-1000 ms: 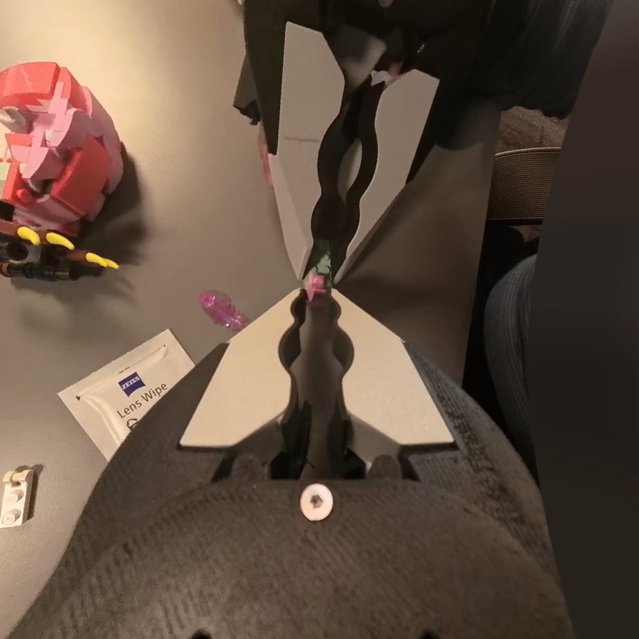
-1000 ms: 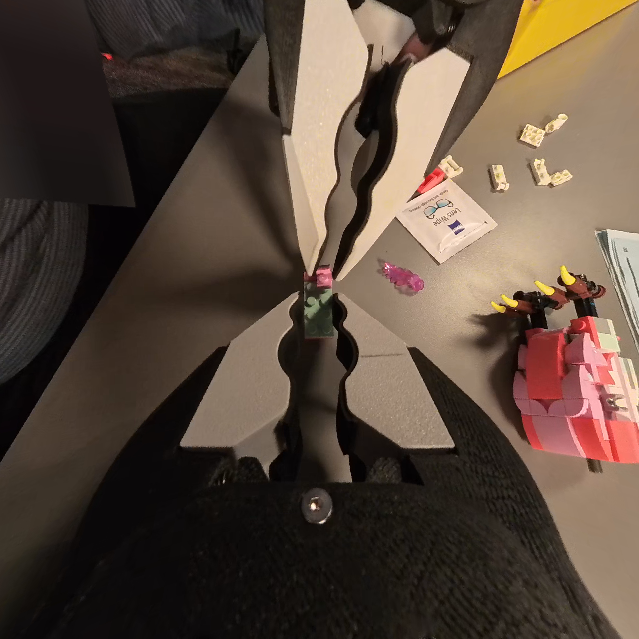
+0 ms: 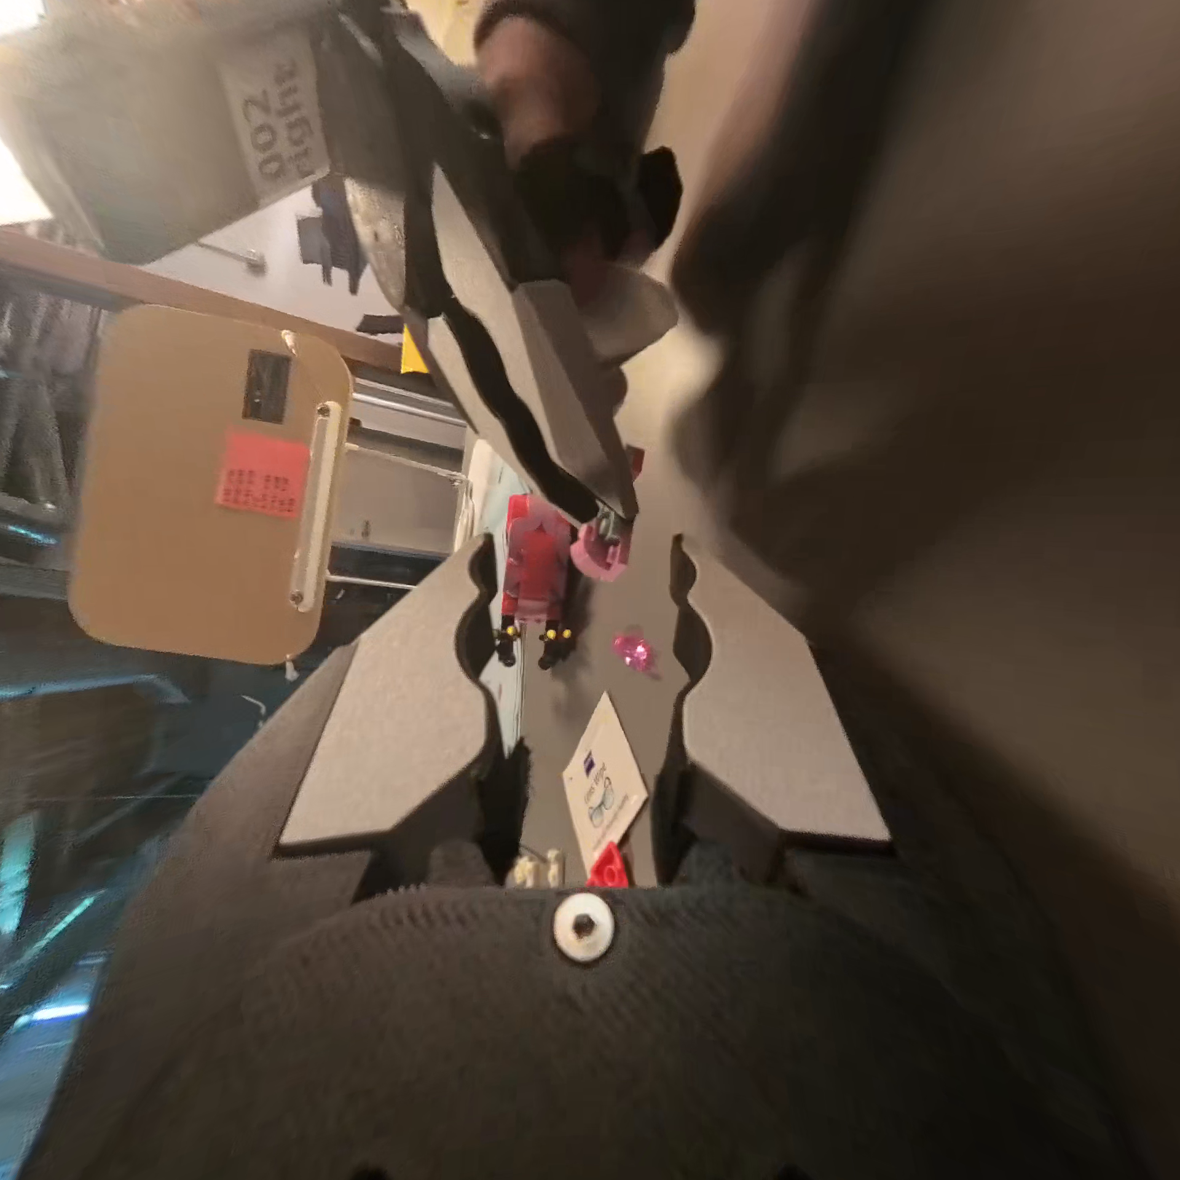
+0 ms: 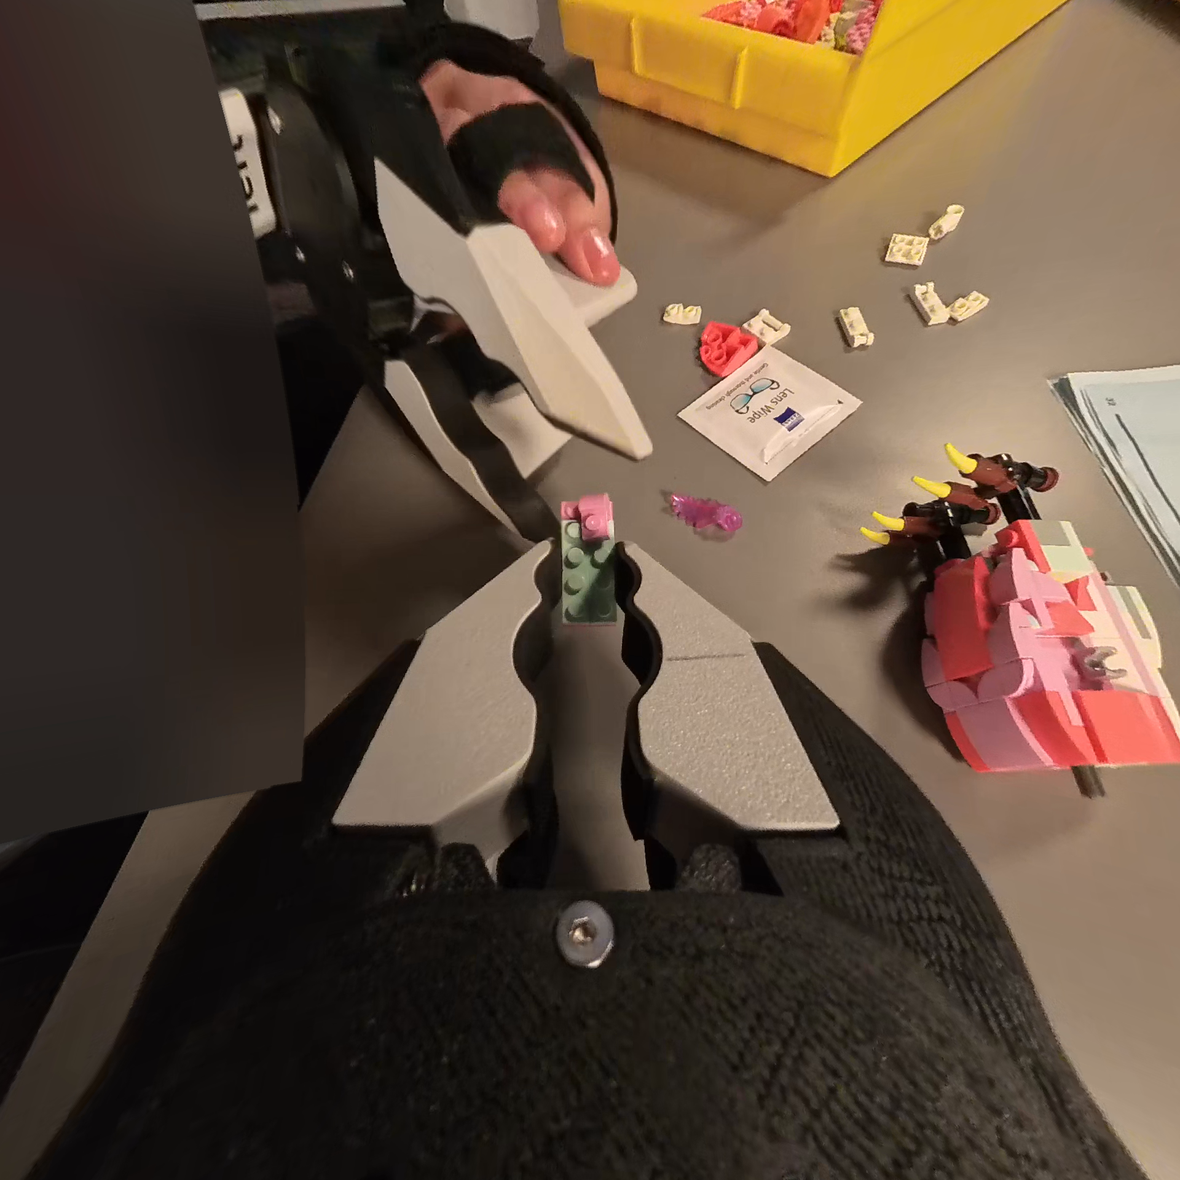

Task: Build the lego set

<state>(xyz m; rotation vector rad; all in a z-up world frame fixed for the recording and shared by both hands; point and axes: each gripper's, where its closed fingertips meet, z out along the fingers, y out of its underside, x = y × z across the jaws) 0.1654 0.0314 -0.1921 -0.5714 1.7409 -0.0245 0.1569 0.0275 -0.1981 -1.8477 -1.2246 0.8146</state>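
Sage-green studded plate (image 4: 589, 582) with a small pink brick (image 4: 594, 514) on its far end sat clamped between the right gripper (image 4: 584, 552) pads, above the grey matte table (image 4: 830, 549) near its left edge. To its left, the left gripper (image 4: 574, 491) stood with fingers wide apart, bare, beside the plate. Rightward lay a clear pink crystal piece (image 4: 705, 514), a white sachet (image 4: 769, 408) bearing printed writing, a red curved piece (image 4: 725, 348) and scattered cream pieces (image 4: 907, 249). Along the far edge sat a yellow plastic bin (image 4: 766, 83). Near the right edge rested a red-and-pink brick model (image 4: 1047, 658) with yellow claws, and paper sheets (image 4: 1136, 434).
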